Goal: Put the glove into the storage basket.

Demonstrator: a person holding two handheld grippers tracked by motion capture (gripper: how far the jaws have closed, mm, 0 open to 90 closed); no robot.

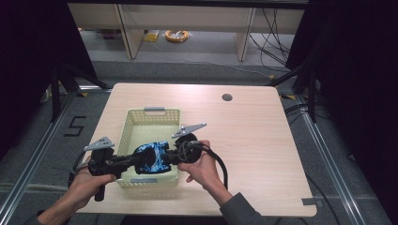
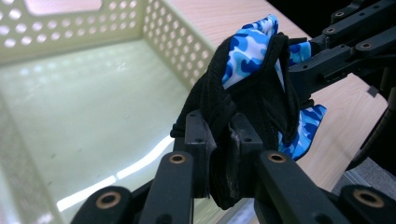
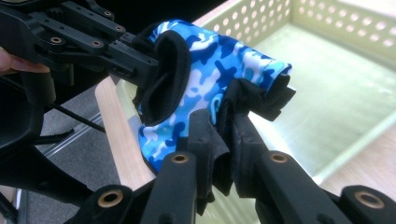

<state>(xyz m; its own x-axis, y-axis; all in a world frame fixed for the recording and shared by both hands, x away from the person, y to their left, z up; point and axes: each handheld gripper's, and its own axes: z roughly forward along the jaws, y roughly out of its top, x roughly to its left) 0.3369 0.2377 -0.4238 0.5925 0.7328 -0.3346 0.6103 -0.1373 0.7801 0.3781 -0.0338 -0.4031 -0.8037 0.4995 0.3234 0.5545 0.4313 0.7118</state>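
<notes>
Both the left gripper and the right gripper pinch black edges of a soft blue camouflage fabric glove above the perforated pale plastic basket.

table: light wood top with rounded corners, mostly bare
grommet: small dark round cap set into the far part of the tabletop
tape: short grey strip at the table's near right corner
floor marking: black figure 5 on the grey floor, left of the table
cable coil: yellow loop lying on the floor beyond the table, among pale furniture legs
loose wires: dark strands trailing across the floor at far right
</notes>
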